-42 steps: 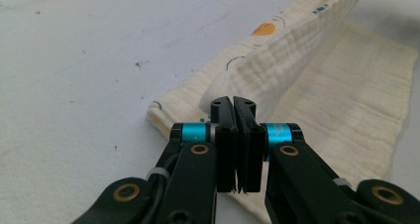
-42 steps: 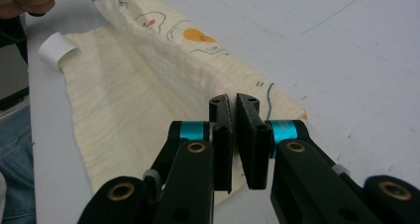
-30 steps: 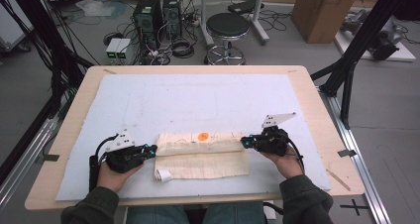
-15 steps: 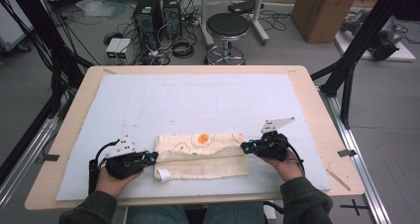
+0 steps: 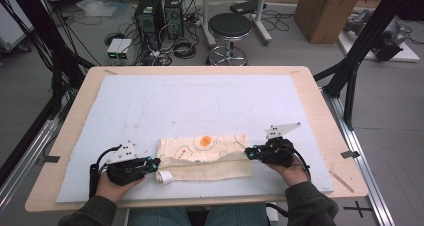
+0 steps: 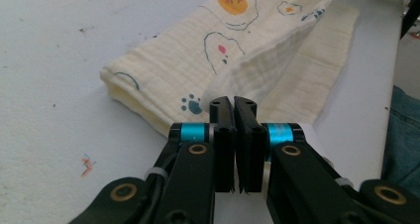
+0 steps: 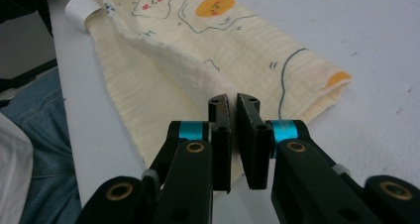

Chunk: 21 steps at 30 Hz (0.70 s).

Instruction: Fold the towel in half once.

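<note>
A cream muslin cloth (image 5: 205, 151) printed with an orange egg and small drawings lies folded into a long strip on the white mat (image 5: 200, 101), near the front edge. My left gripper (image 5: 155, 162) is at the strip's left end, its jaws nearly together on the corner of the upper layer (image 6: 234, 101); they have just eased a little with the cloth still between them. My right gripper (image 5: 248, 152) is at the right end, shut on the fold's raised corner (image 7: 234, 99). In both gripper views the cloth (image 6: 198, 60) (image 7: 237, 40) rises from the mat toward the tips.
A white label (image 5: 164, 176) curls out at the cloth's near left corner. The wooden table rim (image 5: 320, 101) frames the mat. The person's jeans (image 7: 29, 110) sit just past the front edge. A stool, computers and a cardboard box stand on the floor beyond.
Both hands have drawn slightly toward the front edge, the left more than the right, bringing the cloth's upper layer with them. The cloth's near flap now looks narrower.
</note>
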Tool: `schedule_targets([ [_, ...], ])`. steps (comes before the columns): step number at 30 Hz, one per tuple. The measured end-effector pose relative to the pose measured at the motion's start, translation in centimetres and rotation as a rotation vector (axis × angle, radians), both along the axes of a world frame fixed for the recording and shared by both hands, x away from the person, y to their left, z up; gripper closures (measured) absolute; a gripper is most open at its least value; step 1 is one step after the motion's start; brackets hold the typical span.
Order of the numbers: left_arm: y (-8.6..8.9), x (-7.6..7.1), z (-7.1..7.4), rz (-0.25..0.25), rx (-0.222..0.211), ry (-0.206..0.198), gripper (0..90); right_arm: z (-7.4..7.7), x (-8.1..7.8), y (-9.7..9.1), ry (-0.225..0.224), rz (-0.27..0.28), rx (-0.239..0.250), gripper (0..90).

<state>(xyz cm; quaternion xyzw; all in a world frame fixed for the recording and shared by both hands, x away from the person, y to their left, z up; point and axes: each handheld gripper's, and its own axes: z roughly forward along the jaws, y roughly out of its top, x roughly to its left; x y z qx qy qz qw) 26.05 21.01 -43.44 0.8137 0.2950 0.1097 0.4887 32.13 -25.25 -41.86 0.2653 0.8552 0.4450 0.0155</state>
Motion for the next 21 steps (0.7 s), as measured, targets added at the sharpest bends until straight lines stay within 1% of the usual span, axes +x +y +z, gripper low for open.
schedule_targets([
  [1, 0.1, 0.0, 0.1, -0.002, -0.007, 0.0, 84.8, 0.0, -0.1, 0.0, 0.0, 0.003, 0.003, 83.3],
  [2, 0.2, -0.1, 0.2, -0.009, -0.014, 0.003, 81.5, 0.1, -0.3, 0.0, 0.005, 0.008, 0.011, 81.7],
  [3, 0.2, -0.1, 0.3, -0.005, -0.031, 0.007, 76.2, 0.1, -0.5, 0.0, 0.011, 0.022, 0.014, 78.8],
  [4, 0.3, -0.2, 0.5, -0.004, -0.038, 0.008, 70.7, 0.2, -0.8, 0.1, 0.014, 0.034, 0.018, 75.9],
  [5, 0.5, -0.3, 0.6, -0.007, -0.047, 0.005, 67.4, 0.4, -1.1, 0.1, 0.011, 0.047, 0.019, 74.7],
  [7, 0.7, -0.4, 0.9, -0.007, -0.071, 0.003, 64.1, 0.8, -1.7, 0.2, -0.006, 0.07, 0.024, 73.1],
  [8, 0.7, -0.5, 0.9, -0.008, -0.082, 0.006, 63.1, 1.0, -1.9, 0.1, -0.013, 0.071, 0.032, 72.3],
  [10, 0.4, -0.4, 1.0, -0.016, -0.085, 0.004, 63.0, 1.4, -2.0, 0.0, -0.024, 0.074, 0.049, 71.1],
  [11, 0.2, -0.4, 1.0, -0.024, -0.079, 0.004, 63.0, 1.5, -2.1, 0.0, -0.027, 0.074, 0.044, 70.5],
  [13, -0.3, -0.3, 0.9, -0.039, -0.066, 0.011, 63.0, 1.3, -2.0, 0.2, -0.035, 0.083, 0.019, 68.3],
  [15, -0.7, -0.3, 0.6, -0.066, -0.032, 0.027, 62.6, 0.7, -2.1, 0.4, -0.037, 0.104, -0.012, 67.7],
  [16, -0.8, -0.3, 0.5, -0.075, -0.023, 0.037, 61.8, 0.3, -2.1, 0.5, -0.031, 0.114, -0.036, 67.6],
  [17, -0.9, -0.3, 0.3, -0.087, -0.016, 0.053, 61.4, 0.1, -2.1, 0.6, -0.028, 0.118, -0.046, 67.6],
  [19, -0.9, -0.3, 0.1, -0.11, 0.001, 0.069, 60.2, -0.4, -2.2, 0.6, -0.018, 0.127, -0.077, 67.6],
  [21, -1.0, -0.2, -0.1, -0.122, 0.019, 0.08, 59.5, -0.8, -2.2, 0.5, -0.022, 0.125, -0.106, 66.7],
])
